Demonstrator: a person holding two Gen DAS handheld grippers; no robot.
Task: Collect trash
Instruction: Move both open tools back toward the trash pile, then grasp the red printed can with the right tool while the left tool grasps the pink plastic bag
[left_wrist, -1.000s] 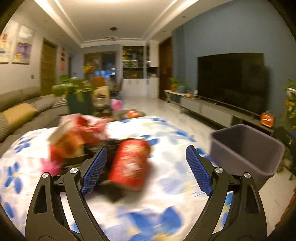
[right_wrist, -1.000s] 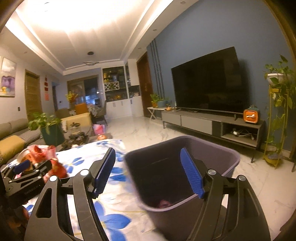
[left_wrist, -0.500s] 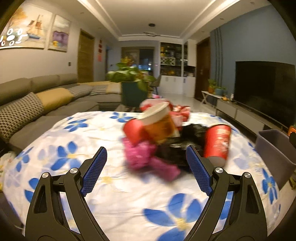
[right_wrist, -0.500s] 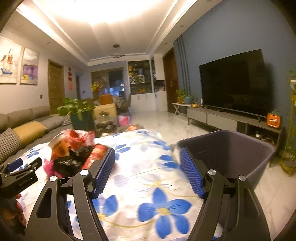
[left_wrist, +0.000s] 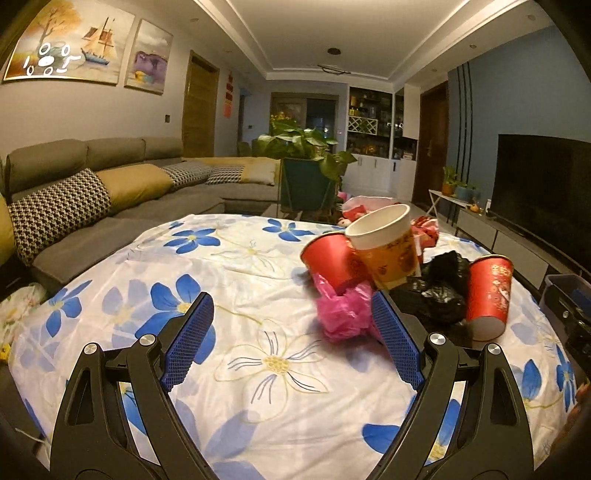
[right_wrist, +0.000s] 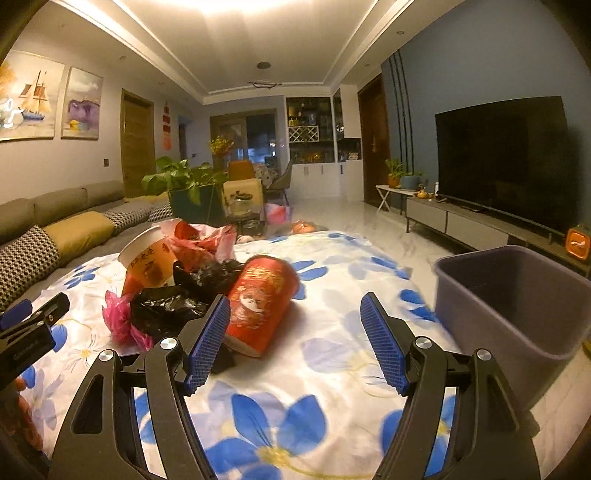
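Observation:
A pile of trash lies on the flowered tablecloth (left_wrist: 258, 369): a red paper cup (left_wrist: 489, 299) on its side, a white-rimmed orange cup (left_wrist: 388, 247), another red cup (left_wrist: 328, 258), a pink plastic bag (left_wrist: 343, 310) and a black plastic bag (left_wrist: 436, 291). My left gripper (left_wrist: 293, 338) is open and empty, just left of the pink bag. My right gripper (right_wrist: 295, 338) is open and empty, with the red cup (right_wrist: 258, 299) just beyond its left finger. A grey bin (right_wrist: 517, 302) stands off the table's right edge.
A grey sofa (left_wrist: 110, 192) with cushions runs along the left. A potted plant (left_wrist: 306, 173) stands beyond the table. A TV (right_wrist: 506, 158) on a low cabinet lines the right wall. The left gripper's side shows in the right wrist view (right_wrist: 26, 332).
Both grippers have swung left, away from the bin and toward the trash pile. The left one now sits left of the pile; the right one has closed in on the lying red cup.

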